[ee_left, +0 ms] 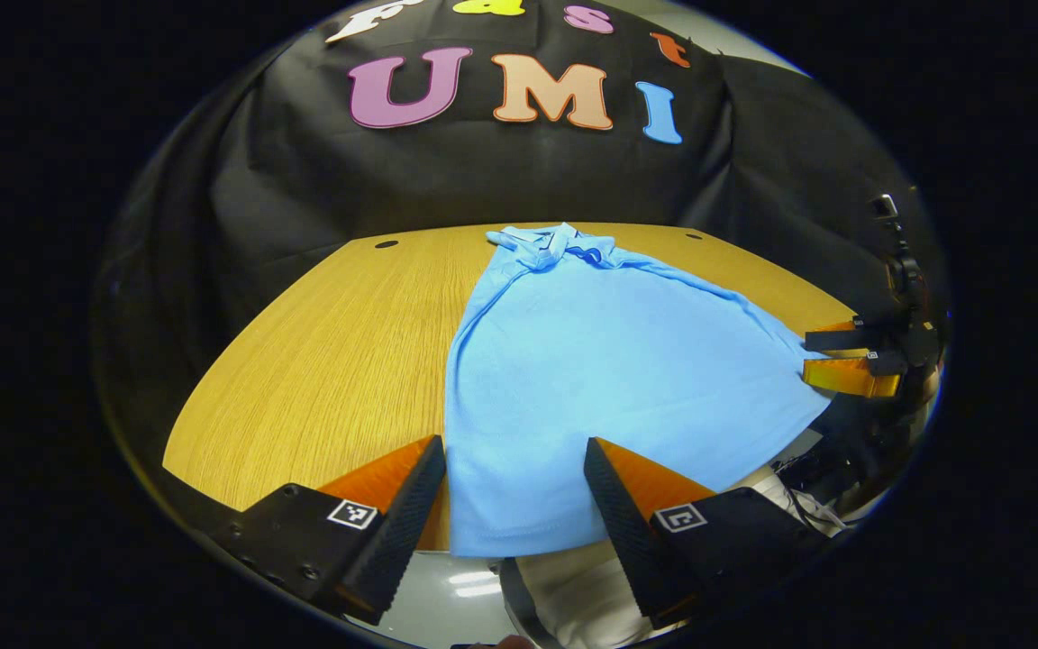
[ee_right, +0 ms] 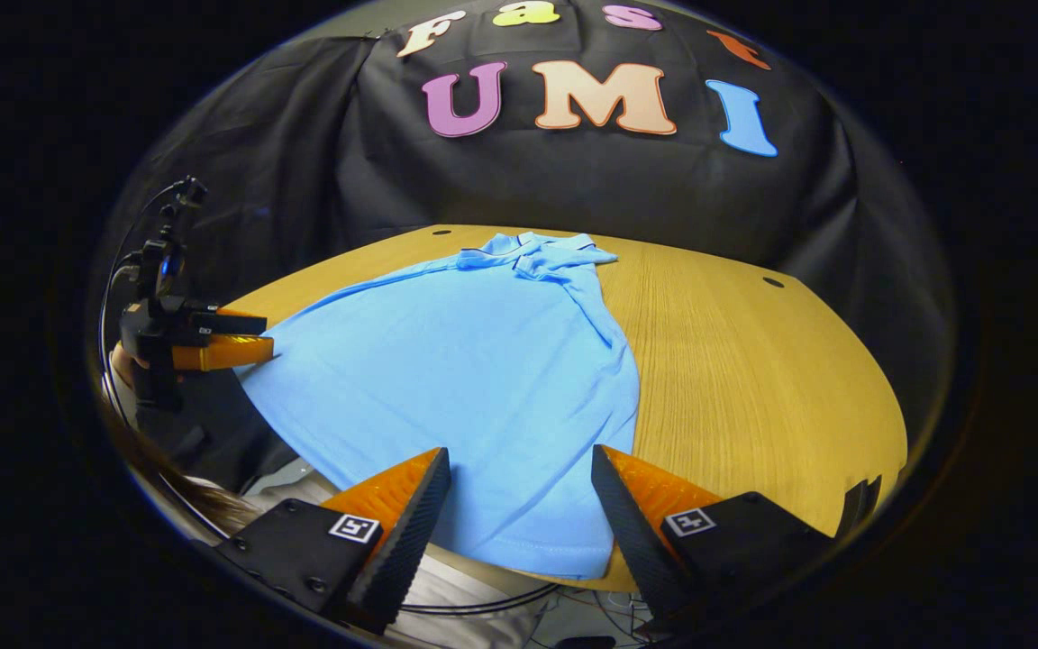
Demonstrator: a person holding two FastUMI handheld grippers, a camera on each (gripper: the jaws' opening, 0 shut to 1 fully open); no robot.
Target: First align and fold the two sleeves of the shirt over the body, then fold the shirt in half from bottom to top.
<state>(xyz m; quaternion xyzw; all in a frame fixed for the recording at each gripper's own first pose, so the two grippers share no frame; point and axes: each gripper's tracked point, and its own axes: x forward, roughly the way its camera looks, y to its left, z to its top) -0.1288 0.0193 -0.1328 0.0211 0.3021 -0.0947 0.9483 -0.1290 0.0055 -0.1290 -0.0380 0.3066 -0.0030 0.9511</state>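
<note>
A light blue shirt lies flat on the wooden table, collar at the far end, hem hanging slightly over the near edge. No sleeve sticks out at either side. My left gripper is open, its fingers straddling the hem's left corner. In the right gripper view the shirt spreads the same way, and my right gripper is open over the hem's right corner. Each gripper also appears farther off beside the shirt's opposite corner: the right gripper and the left gripper.
Bare wood stretches left of the shirt in the left gripper view and on the table right of it in the right gripper view. Small holes mark the tabletop. A person's light clothing and cables lie below the near edge.
</note>
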